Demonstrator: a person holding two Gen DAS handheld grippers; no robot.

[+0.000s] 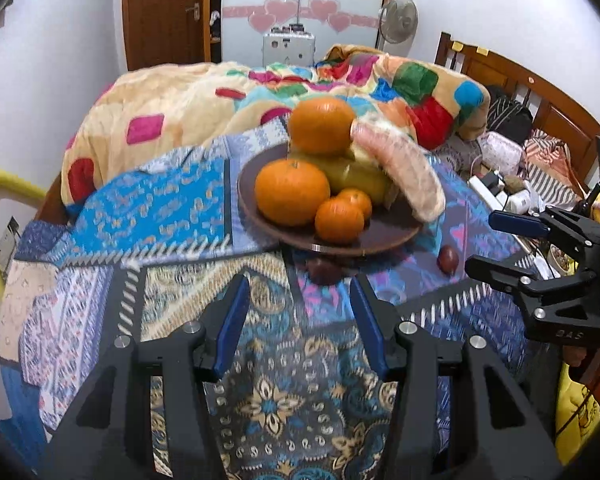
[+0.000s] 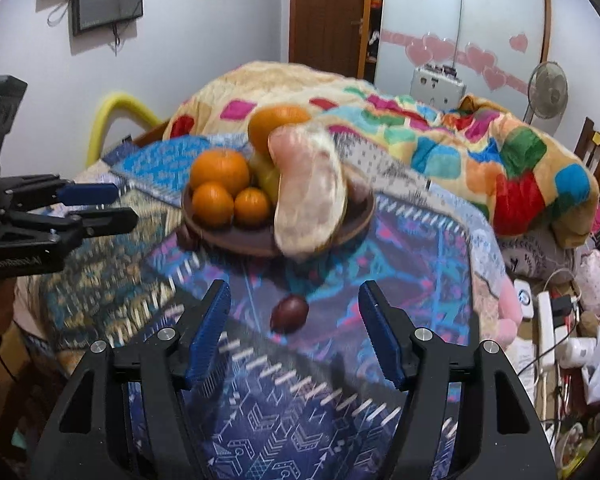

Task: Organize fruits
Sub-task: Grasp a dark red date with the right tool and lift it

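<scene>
Both tongs are released and carry nothing: the left tongs (image 1: pixel 300 320) stand wide at the bottom centre of the left wrist view, and the right tongs (image 2: pixel 294 332) stand equally wide at the bottom centre of the right wrist view. The brown plate (image 1: pixel 376 236) sits mid-frame on a patterned cloth (image 1: pixel 172 208), already loaded with oranges, the largest (image 1: pixel 292 193) at its front left, another orange (image 1: pixel 321 125) perched on top of a yellow fruit (image 1: pixel 356 178), and a pale pomelo wedge (image 1: pixel 404 172) leaning over the right rim. Two dark passion fruits are not yet on the plate: one (image 2: pixel 289 313) lies on the cloth just ahead of the right tongs, slightly left of their centre line, and the other (image 1: pixel 323 271) sits in shadow touching or just beside the plate's near edge. The step in hand looks like picking up the loose fruit in front of the right tongs. To do it well, I would shift the tongs a little left so the fruit is centred, come down low enough to grip across its widest part, and close gently, since a round, smooth skin may roll or squirt out on soft cloth. Placing it calls for a free spot at the plate's front, away from the stacked orange, which looks easy to topple.
</scene>
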